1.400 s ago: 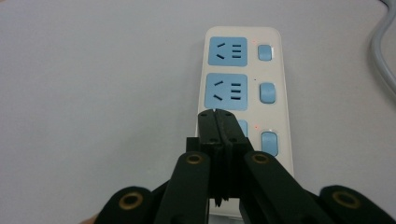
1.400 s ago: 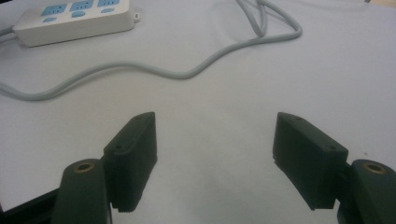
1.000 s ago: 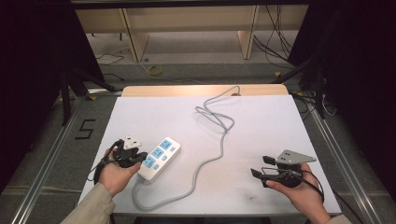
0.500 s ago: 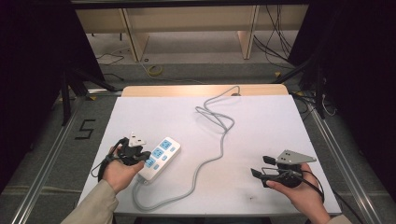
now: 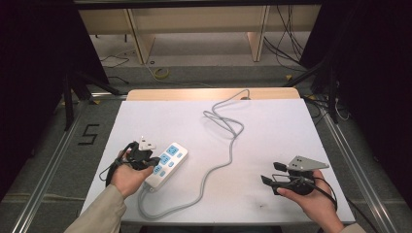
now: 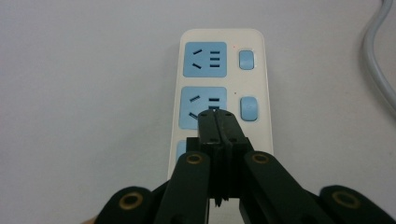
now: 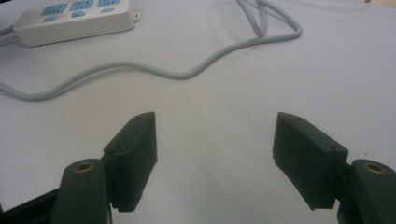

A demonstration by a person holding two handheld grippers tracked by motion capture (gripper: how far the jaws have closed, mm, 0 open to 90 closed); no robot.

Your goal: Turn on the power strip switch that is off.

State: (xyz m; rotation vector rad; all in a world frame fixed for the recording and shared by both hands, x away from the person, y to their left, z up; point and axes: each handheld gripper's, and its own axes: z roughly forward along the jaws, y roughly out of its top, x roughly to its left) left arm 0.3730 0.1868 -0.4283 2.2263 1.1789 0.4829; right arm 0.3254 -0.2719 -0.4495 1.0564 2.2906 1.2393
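Power strip [image 6: 219,98] lies directly under the left hand-held gripper [image 6: 217,116], whose jaws are pressed together.

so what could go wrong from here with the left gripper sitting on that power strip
1. The left gripper, jaws shut, is over the power strip's middle socket; pushing down could slide the loose strip across the smooth table.
2. The shut tips sit beside the middle switch; drifting sideways might press it.
3. The strip's cable loops freely across the table, so dragging the strip could pull it toward the open right gripper.
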